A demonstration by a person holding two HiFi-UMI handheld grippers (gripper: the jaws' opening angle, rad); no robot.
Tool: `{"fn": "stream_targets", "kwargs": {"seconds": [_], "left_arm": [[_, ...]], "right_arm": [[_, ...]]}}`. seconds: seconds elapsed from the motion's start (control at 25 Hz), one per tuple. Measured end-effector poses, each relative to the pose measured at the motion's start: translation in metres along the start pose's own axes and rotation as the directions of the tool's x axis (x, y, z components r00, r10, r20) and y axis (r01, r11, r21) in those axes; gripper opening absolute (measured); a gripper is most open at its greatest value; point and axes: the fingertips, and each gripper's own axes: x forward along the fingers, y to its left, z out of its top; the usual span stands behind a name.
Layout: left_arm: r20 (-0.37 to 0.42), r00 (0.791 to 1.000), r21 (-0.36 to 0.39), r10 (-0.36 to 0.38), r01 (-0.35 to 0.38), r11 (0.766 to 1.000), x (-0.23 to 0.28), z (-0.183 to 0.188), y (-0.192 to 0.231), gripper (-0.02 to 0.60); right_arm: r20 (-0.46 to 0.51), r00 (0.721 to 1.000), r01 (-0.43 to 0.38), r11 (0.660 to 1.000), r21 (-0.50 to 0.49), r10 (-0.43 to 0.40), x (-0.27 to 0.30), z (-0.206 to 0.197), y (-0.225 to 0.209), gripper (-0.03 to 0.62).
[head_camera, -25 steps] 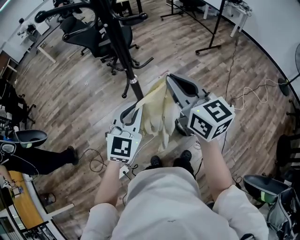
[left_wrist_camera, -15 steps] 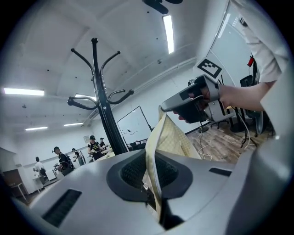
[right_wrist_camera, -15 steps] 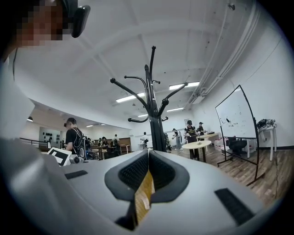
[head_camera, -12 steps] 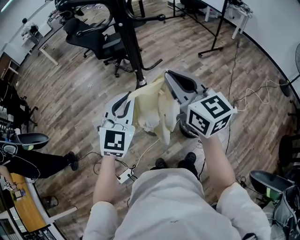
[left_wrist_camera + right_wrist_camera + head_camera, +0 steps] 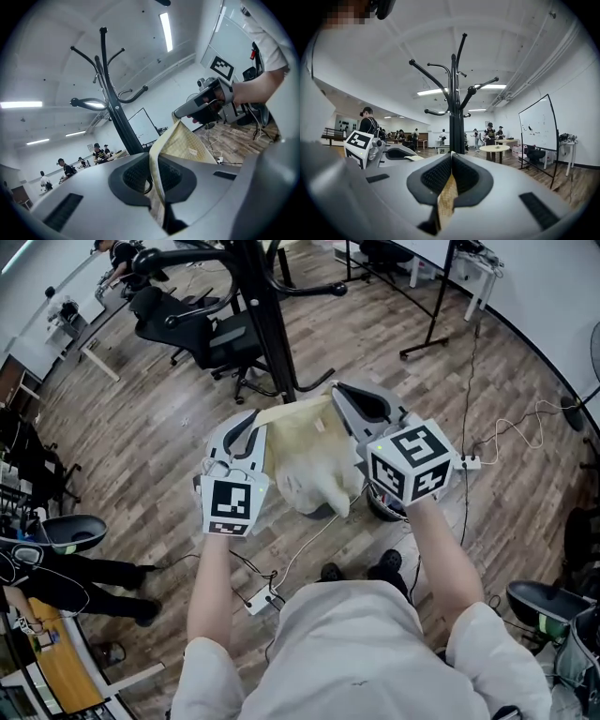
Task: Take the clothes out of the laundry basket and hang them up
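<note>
pale yellow garment point(image 5: 305, 446) stretched in the air between both grippers, left gripper point(image 5: 249, 427) jaws closed on one edge of it, right gripper point(image 5: 349, 401) jaws clamped on the opposite edge, above wood floor point(image 5: 169, 427), near black coat stand point(image 5: 267, 324)

A black mesh office chair point(image 5: 202, 329) was seen standing on the brown wood-plank floor point(image 5: 131, 437), and a white power strip point(image 5: 261, 597) with thin cables was seen lying on the planks lower in the head view. In the right gripper view, a white framed whiteboard point(image 5: 538, 123) was shown at the right, with a round pale table point(image 5: 494, 148) near it and standing people point(image 5: 490, 132) gathered behind that table.
</note>
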Motion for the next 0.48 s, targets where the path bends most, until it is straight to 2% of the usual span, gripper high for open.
{"fn": "stream_targets", "kwargs": {"seconds": [0.2,0.48], "left_arm": [[0.001,1.000,0.005,-0.024,0.024,1.000,0.013,-0.010,0.011,0.029],[-0.005,1.000,-0.029,-0.030,0.030,0.999,0.037,-0.028,0.031,0.029]], "right_arm": [[-0.018,0.999,0.026,0.999,-0.019,-0.027,0.015,-0.005,-0.005,0.012],[-0.050,0.997,0.062,0.997,-0.041,-0.064,0.040,-0.011,-0.013,0.012]]}}
